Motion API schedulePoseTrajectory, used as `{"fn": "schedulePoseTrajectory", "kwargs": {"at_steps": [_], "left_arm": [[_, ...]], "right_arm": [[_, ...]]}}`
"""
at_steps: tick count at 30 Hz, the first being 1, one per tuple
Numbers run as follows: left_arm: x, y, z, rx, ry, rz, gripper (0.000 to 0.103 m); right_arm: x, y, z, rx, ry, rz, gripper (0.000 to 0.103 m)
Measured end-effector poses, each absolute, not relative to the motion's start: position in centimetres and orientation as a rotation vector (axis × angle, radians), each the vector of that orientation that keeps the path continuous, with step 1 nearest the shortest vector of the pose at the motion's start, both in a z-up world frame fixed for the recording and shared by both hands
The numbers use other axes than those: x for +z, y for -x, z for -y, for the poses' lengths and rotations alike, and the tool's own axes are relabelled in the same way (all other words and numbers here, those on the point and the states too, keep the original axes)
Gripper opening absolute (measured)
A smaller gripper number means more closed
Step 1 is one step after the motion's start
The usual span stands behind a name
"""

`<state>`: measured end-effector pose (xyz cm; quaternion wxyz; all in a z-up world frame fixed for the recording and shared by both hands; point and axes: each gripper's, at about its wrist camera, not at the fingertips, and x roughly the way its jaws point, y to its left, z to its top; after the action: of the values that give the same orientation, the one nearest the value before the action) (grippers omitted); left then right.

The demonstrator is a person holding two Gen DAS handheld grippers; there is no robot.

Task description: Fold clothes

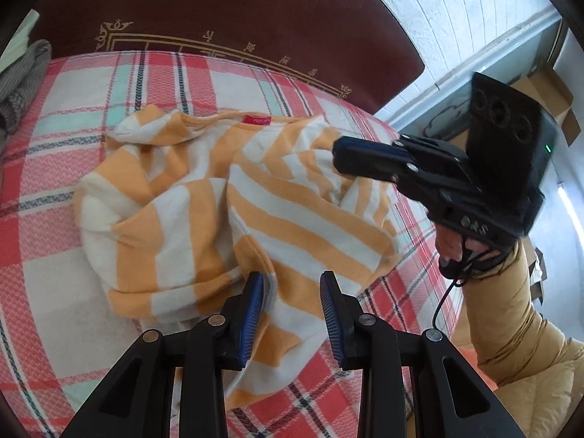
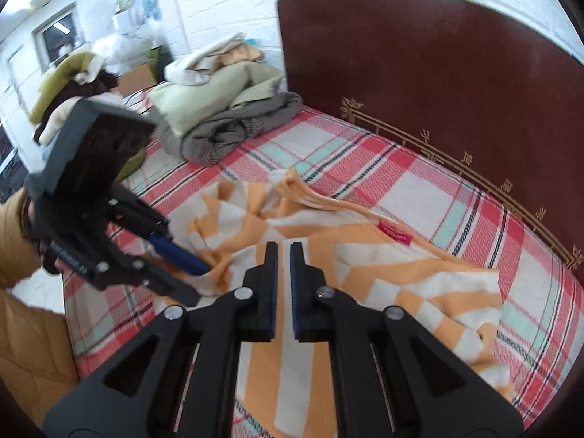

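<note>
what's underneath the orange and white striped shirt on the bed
The striped shirt lies crumpled on a red, white and teal plaid bedsheet, which shows all around it. Whatever sits directly beneath its folds is covered.

We wear a puffy mustard-yellow quilted sleeve [image 1: 511, 314] and grip two matte-black plastic linkage grippers, the left gripper [image 1: 292, 314] and right gripper [image 2: 284, 284], each with ribbed blue pads [image 1: 252, 314], silver pivot screws [image 2: 241, 294], and a thin black cable [image 1: 443, 301] at four o'clock.
</note>
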<state>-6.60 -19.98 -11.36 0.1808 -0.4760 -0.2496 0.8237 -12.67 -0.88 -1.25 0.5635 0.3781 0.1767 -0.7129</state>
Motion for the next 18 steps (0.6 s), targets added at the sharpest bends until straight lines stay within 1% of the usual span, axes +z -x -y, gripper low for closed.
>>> {"fn": "schedulePoseTrajectory", "kwargs": {"at_steps": [1, 2, 3, 4, 5, 6, 7, 8, 10, 13, 14, 15, 16, 17, 18], "left_arm": [[-11.4, 6.7, 20.0, 2.346, 1.354, 0.685, 0.035], [-11.4, 6.7, 20.0, 2.365, 1.364, 0.665, 0.044], [-11.4, 6.8, 20.0, 2.384, 1.374, 0.645, 0.048], [-11.4, 6.9, 20.0, 2.400, 1.382, 0.626, 0.053], [-11.4, 7.1, 20.0, 2.403, 1.386, 0.609, 0.055], [-11.4, 7.5, 19.9, 2.394, 1.390, 0.587, 0.059], [-11.5, 8.0, 19.7, 2.387, 1.396, 0.562, 0.061], [-11.6, 8.5, 19.3, 2.381, 1.408, 0.535, 0.061], [-12.0, 9.6, 18.9, 2.356, 1.438, 0.512, 0.061], [-12.9, 11.5, 18.6, 2.305, 1.489, 0.507, 0.059], [-13.1, 11.8, 18.5, 2.293, 1.496, 0.507, 0.059], [-13.2, 12.1, 18.4, 2.278, 1.500, 0.508, 0.054], [-13.3, 12.2, 18.3, 2.269, 1.508, 0.507, 0.046], [-13.3, 12.2, 18.2, 2.260, 1.514, 0.502, 0.025], [-13.3, 12.2, 18.0, 2.255, 1.513, 0.494, 0.014]], "right_arm": [[-1.7, 13.2, 0.9, -1.657, -0.925, -0.389, 0.010], [-2.3, 13.6, 1.0, -1.659, -0.947, -0.383, 0.015], [-2.8, 13.7, 0.9, -1.666, -0.970, -0.393, 0.021], [-3.4, 13.8, 0.7, -1.673, -0.993, -0.404, 0.052], [-3.9, 14.0, 0.5, -1.680, -1.017, -0.416, 0.079], [-4.3, 14.1, 0.1, -1.676, -1.027, -0.408, 0.080], [-4.7, 14.1, -0.2, -1.671, -1.036, -0.398, 0.074], [-5.1, 14.2, -0.5, -1.660, -1.053, -0.399, 0.065], [-5.8, 14.4, -0.8, -1.638, -1.084, -0.400, 0.056], [-6.8, 14.6, -1.1, -1.610, -1.120, -0.391, 0.055], [-7.1, 14.7, -1.2, -1.601, -1.132, -0.388, 0.052], [-7.3, 14.7, -1.3, -1.588, -1.134, -0.380, 0.048], [-7.3, 14.5, -1.3, -1.576, -1.128, -0.379, 0.035], [-7.4, 14.3, -1.2, -1.564, -1.122, -0.381, 0.022], [-7.4, 14.1, -1.2, -1.552, -1.115, -0.382, 0.018]]}}
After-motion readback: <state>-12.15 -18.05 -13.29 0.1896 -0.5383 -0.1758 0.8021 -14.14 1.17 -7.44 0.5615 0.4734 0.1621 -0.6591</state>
